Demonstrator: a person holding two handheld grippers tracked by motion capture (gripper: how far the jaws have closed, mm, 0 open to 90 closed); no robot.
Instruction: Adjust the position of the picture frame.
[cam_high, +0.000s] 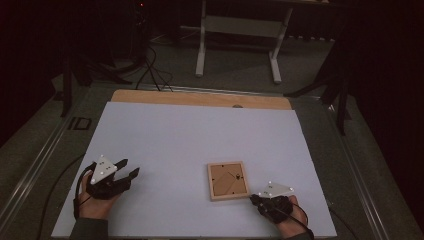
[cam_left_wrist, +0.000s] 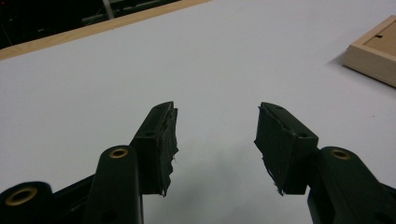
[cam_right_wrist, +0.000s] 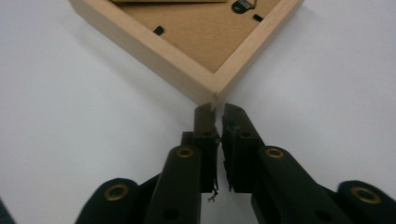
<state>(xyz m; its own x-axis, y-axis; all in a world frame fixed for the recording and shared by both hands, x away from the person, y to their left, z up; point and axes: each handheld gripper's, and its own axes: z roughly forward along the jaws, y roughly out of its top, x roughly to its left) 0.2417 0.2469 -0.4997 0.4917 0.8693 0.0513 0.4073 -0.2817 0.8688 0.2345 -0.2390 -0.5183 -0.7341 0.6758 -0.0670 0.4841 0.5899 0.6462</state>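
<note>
A small wooden picture frame (cam_high: 228, 180) lies back side up on the white sheet (cam_high: 200, 135), right of centre near the front. In the right gripper view its corner (cam_right_wrist: 196, 42) points at my right gripper (cam_right_wrist: 218, 109), whose jaws stand only a narrow slit apart, with their tips just short of that corner and nothing between them. From above, the right gripper (cam_high: 253, 198) sits at the frame's front right corner. My left gripper (cam_high: 130, 168) rests at the front left, open and empty (cam_left_wrist: 215, 135), and the frame's edge (cam_left_wrist: 373, 53) lies far off to its right.
The table's bare wooden strip (cam_high: 200, 98) runs along the far edge of the sheet. Beyond it stand a white desk's legs (cam_high: 237, 45), with cables (cam_high: 150, 70) on the floor. Metal rails flank the table on both sides.
</note>
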